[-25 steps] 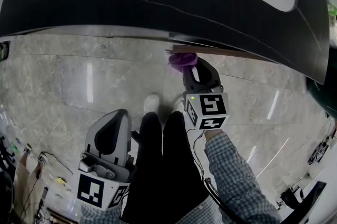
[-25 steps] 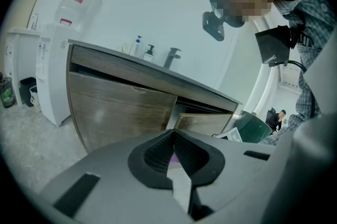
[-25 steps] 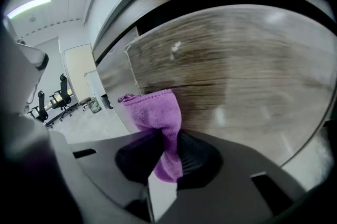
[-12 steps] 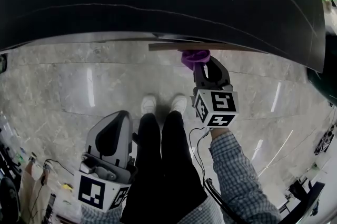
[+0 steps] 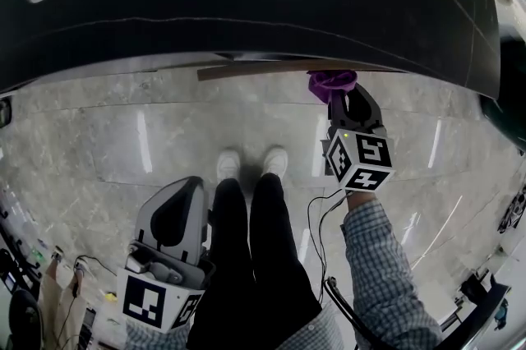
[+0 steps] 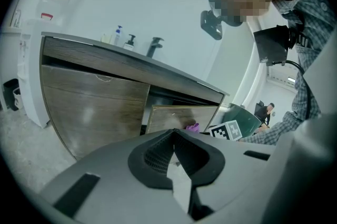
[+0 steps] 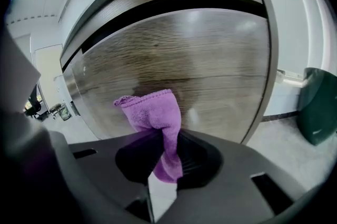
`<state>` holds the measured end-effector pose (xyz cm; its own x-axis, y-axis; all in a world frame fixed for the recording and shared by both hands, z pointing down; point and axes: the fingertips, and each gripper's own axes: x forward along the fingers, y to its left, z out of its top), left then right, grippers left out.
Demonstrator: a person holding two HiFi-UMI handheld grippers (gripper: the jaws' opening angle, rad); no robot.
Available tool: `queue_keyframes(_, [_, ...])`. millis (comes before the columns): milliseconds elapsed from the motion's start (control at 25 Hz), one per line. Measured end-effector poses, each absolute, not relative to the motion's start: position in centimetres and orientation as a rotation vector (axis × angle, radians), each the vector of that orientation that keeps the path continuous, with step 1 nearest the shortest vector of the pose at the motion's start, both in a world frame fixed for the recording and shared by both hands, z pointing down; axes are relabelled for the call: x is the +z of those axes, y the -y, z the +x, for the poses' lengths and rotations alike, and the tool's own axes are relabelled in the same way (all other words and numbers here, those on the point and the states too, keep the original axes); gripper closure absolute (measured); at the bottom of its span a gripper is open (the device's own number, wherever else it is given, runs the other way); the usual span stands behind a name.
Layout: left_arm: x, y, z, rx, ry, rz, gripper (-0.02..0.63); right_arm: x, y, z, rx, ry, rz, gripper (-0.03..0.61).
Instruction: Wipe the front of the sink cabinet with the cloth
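Right gripper (image 5: 348, 103) is clamped shut on the purple cloth (image 5: 331, 84). In right gripper view the jaws pinch the cloth (image 7: 154, 112) approx. mid-length. A short tail hangs down btwn the jaws, and the bigger bunched end sticks out past the tips twd the cabinet front (image 7: 210, 54). That outer end sits low & left of centre on the wood-grain panel. It looks right up against the panel, tho actual contact can't be confirmed.

In head view the cloth is just under the lip of the dark surface (image 5: 246, 11), at the right end of a brown panel edge (image 5: 263, 69). The gripper is directly below it in frame, jaws pointing at the cabinet. A checked sleeve (image 5: 380, 274) runs back from the gripper.

Left gripper (image 5: 182, 191) is held low beside the person's legs (image 5: 255, 258), well apart from the cloth. Left gripper view shows its jaws together at the tips w/ nothing btwn them.

That view looks across at the sink cabinet (image 6: 95, 107) from the side, w/ a tap (image 6: 154, 47) & pump bottles (image 6: 124, 39) on top. The cloth shows there as a small purple spot at the far panel.

A green bin (image 7: 316, 110) stands on the floor (image 5: 107, 143), at the right edge of right gripper view.
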<state>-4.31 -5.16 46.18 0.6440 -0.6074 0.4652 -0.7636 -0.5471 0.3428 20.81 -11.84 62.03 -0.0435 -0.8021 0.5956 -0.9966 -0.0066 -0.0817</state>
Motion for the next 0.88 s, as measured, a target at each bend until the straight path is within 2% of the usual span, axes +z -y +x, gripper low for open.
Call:
queue_keyframes(440, [46.4, 4.6, -2.1, 0.410, 1.051, 2.352, 0.603, 62.6, 10.7, 29.5, 0.644, 1.741, 1.972, 0.504])
queue_keyframes(880, [46.7, 4.8, -1.9, 0.419, 1.078, 2.339, 0.603, 64.7, 10.6, 33.0, 0.634, 1.647, 1.928, 0.503])
